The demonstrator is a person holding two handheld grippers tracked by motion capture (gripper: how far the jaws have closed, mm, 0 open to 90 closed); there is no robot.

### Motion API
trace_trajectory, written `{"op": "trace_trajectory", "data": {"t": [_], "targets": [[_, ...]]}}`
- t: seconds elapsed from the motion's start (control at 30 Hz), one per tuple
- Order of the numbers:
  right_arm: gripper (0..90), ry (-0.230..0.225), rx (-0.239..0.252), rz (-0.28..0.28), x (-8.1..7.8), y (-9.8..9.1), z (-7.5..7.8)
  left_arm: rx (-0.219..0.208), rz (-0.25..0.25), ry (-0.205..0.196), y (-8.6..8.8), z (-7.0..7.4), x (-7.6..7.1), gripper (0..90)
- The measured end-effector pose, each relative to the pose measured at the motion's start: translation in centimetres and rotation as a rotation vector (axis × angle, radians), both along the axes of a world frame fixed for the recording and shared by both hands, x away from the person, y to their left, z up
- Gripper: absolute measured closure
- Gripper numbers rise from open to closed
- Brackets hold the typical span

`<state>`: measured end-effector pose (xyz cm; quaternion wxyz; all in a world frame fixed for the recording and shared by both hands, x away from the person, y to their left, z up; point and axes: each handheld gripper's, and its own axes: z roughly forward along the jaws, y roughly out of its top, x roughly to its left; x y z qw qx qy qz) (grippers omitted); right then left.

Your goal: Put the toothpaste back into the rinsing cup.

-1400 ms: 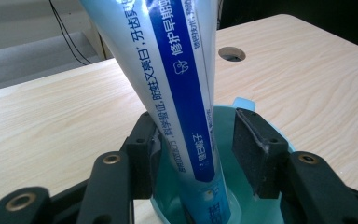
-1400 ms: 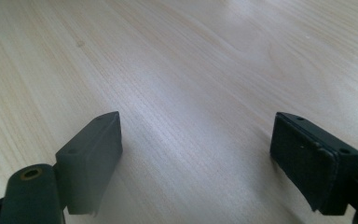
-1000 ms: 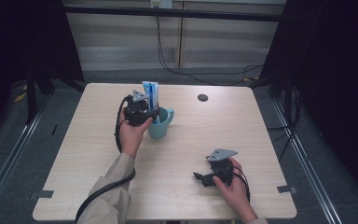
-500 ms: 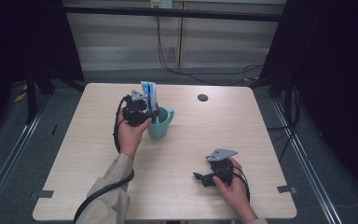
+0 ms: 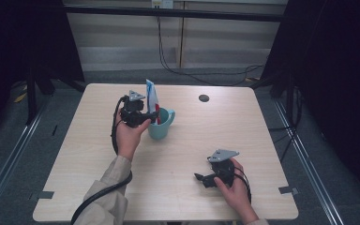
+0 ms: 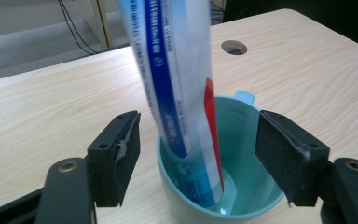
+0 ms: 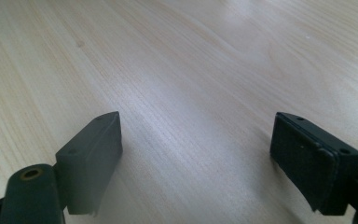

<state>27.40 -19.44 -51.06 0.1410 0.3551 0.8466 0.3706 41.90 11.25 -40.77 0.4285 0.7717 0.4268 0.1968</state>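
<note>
1. My left gripper is at the left-centre of the table, right up against the teal cup. Its jaws have just been opening and now stand released; the pads clear the tube on both sides.
2. Toothpaste tube: white with a blue stripe and a red patch. It stands in the cup with its bottom end on the cup floor, leaning against the near wall, top sticking well above the rim. In the left gripper view it sits between my jaws but untouched, a gap on each side.
3. Cup is upright on the table, handle on the far side as that gripper view shows it. No sign of tipping.
4. Step in hand, as I read it: the drop-off. Tube is in the cup and I've let go, so placement looks done.
5. Next move for the left: back out up and toward me, jaws held wide. Risk is snagging the leaning tube or nudging the rim, which could tip the light cup. A straight retreat with no sideways swing should do.
6. Cable hole is further right near the far edge, well apart from everything.
7. My right gripper rests low over bare table near the right front. Jaws spread wide, nothing between them in the right gripper view. Idle, no job for it that I can see.
</note>
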Motion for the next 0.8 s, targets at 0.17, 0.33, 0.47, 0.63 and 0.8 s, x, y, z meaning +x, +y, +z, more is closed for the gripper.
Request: {"op": "trace_trajectory", "data": {"t": [0.17, 0.33, 0.47, 0.63, 0.8], "targets": [[16.3, 0.0, 0.0, 0.0, 0.0, 0.0, 0.0, -0.003, 0.003, -0.001, 0.4, 0.2, -0.1, 27.4], [16.3, 0.0, 0.0, 0.001, 0.0, 0.0, 0.0, -0.007, 0.007, 0.006, 0.8, 0.2, -0.2, 24.5], [16.3, 0.001, 0.0, 0.001, 0.0, 0.0, 0.0, -0.013, -0.001, 0.018, 1.2, 0.2, -0.4, 22.5], [16.3, -0.001, 0.0, 0.0, 0.0, 0.0, 0.0, -0.022, -0.013, 0.039, 1.7, -0.1, -0.7, 19.7], [16.3, 0.001, 0.002, -0.001, 0.0, 0.0, 0.0, -0.032, -0.021, 0.046, 2.0, -0.4, -1.0, 18.4]]}}
